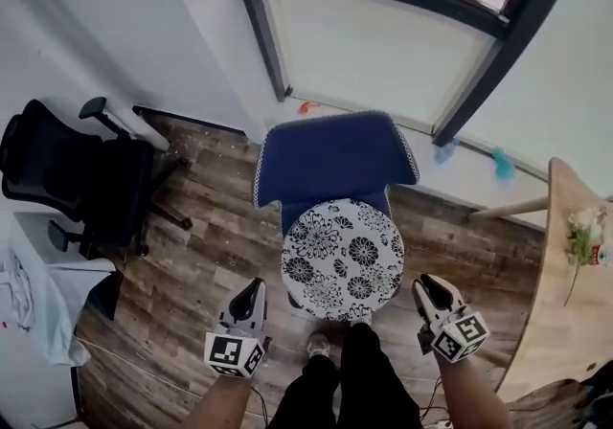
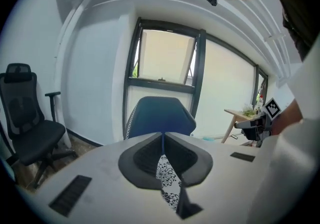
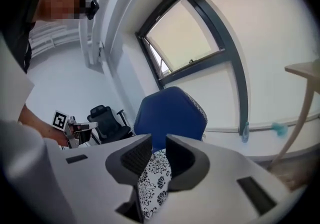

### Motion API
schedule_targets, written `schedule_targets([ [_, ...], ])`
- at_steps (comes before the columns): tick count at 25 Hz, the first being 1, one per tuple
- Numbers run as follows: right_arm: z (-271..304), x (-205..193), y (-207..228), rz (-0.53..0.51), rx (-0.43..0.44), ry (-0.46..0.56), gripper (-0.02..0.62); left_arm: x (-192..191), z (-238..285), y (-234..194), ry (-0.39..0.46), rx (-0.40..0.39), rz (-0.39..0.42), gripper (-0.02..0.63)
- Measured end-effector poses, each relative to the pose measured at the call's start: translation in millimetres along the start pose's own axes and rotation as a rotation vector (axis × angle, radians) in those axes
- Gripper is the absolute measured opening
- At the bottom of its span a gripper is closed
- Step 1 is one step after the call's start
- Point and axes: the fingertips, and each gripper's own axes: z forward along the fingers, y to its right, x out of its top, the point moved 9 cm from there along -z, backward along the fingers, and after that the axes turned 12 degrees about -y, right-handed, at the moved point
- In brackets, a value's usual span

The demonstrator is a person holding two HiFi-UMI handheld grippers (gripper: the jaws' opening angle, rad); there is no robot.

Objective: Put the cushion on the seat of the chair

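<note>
Round flowered cushion (image 1: pixel 343 259) lying on the seat of the blue chair (image 1: pixel 330 159), in front of its backrest. Left gripper (image 1: pixel 252 288), before the chair to its left, has its jaws together and holds nothing. Right gripper (image 1: pixel 427 285), before the chair to its right, has its jaws slightly apart and empty. Both are clear of the cushion.

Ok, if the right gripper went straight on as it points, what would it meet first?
The right gripper would probably meet the floral cushion, seen low between its parted jaws. The blue chair's backrest stands behind it. Depth is unclear, so the gripper might skim over the cushion and reach the backrest.
</note>
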Motion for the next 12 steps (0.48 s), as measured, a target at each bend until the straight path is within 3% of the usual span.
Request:
schedule_targets([
  [4, -26, 42, -29, -0.047, -0.001, 0.053, 0.057, 30, -35, 0, 0.051, 0.015, 0.013, 0.012],
  [12, -56, 99, -72, -0.103, -0.034, 0.131, 0.034, 80, -69, 11, 0.112, 0.001, 0.022, 0.012],
])
